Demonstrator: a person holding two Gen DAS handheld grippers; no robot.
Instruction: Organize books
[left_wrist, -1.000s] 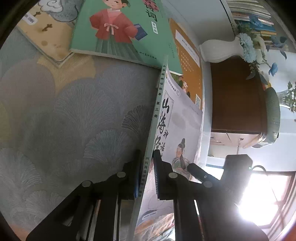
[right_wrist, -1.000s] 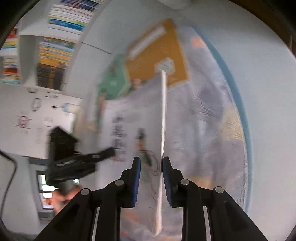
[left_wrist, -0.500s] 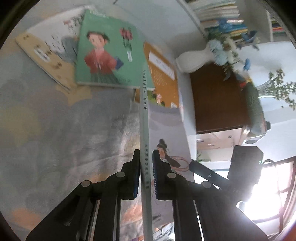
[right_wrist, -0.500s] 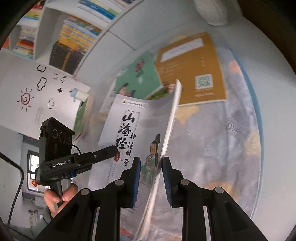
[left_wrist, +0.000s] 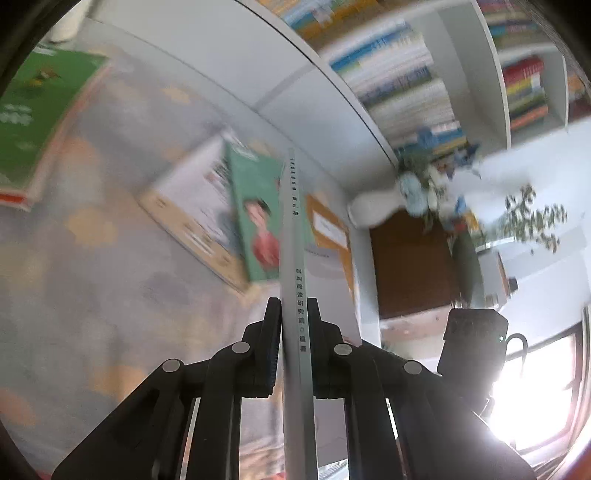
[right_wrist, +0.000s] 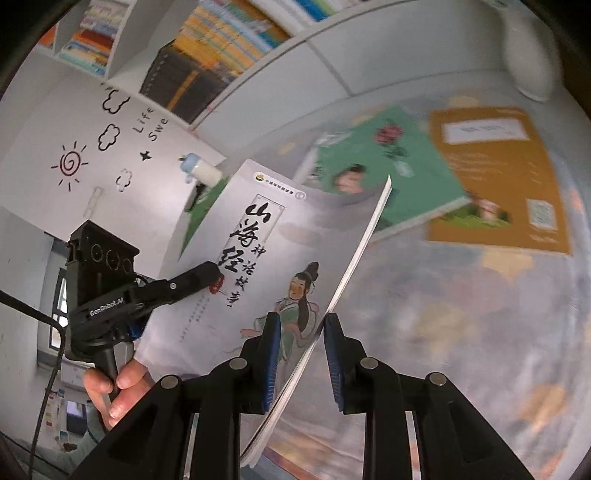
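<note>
Both grippers, left (left_wrist: 293, 343) and right (right_wrist: 301, 354), are clamping the grey book (right_wrist: 273, 258), needing matched, level carrying toward the shelf (left_wrist: 424, 85)

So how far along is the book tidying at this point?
Early, it seems. In hand: the grey book is lifted off the table, the left gripper shut on its spine and the right gripper on its page edge. Left: the green book, the orange book and another green book lie flat on the table. None looks put away.
</note>
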